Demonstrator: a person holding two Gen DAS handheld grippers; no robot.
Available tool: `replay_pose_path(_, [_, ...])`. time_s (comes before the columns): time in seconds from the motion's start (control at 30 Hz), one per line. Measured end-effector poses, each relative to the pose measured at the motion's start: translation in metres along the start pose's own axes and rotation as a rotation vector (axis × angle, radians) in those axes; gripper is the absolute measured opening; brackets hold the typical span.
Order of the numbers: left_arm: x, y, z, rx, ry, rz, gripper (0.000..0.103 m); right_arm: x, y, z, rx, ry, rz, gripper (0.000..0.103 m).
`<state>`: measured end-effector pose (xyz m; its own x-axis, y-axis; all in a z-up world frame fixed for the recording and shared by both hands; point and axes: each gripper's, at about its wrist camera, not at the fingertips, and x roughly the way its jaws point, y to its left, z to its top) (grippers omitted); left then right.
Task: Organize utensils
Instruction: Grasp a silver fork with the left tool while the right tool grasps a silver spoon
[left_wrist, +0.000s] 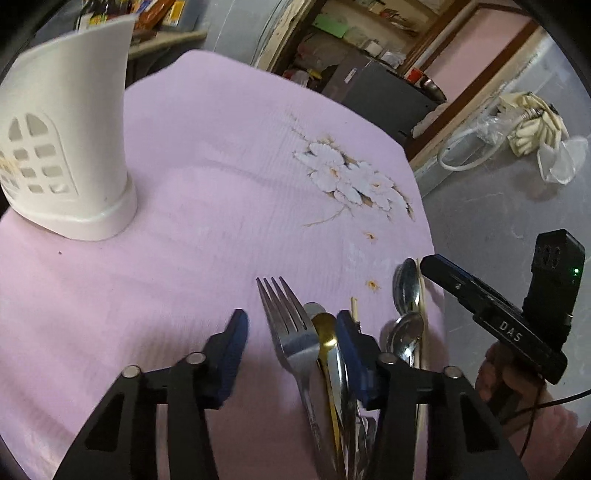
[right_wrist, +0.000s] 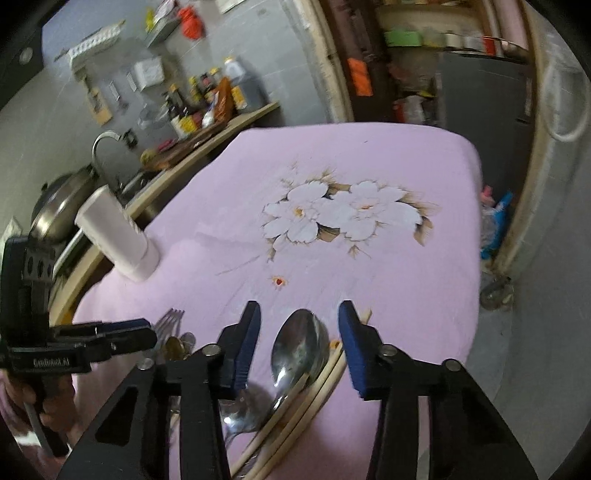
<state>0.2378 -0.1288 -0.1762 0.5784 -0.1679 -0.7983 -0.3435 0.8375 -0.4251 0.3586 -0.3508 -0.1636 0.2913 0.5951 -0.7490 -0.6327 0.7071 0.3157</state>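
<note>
In the left wrist view my left gripper stands open over a pile of cutlery on the pink tablecloth. A steel fork and a gold spoon lie between its blue pads, and the left pad is clear of the fork. Two steel spoons lie further right. In the right wrist view my right gripper is open astride a large steel spoon that rests on pale chopsticks; neither pad touches it. A white slotted utensil holder stands upright at the far left of the table.
The table's right edge drops to a grey floor just beyond the spoons. A flower print marks the cloth's middle. Behind the holder runs a counter with bottles and a pan. A hand holds the right gripper.
</note>
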Motion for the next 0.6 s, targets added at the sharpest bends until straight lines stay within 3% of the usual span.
replay_pose_path(0.2, [0.005,0.008,0.007,-0.047,0.018,-0.046,0.037,0.011,-0.005,-0.002,-0.054,0.100,0.044,0.027])
replay_pose_path(0.4, [0.010,0.011,0.015,-0.045,0.079,-0.083,0.036,0.013,-0.009,-0.003,-0.066,0.130,0.073,0.027])
replay_pose_path(0.5, [0.012,0.007,0.017,-0.031,0.118,-0.089,0.034,0.014,-0.007,-0.005,-0.078,0.150,0.080,0.019])
replay_pose_path(0.6, [0.016,0.004,0.018,-0.024,0.156,-0.092,0.021,0.017,-0.004,-0.003,-0.075,0.159,0.089,0.017])
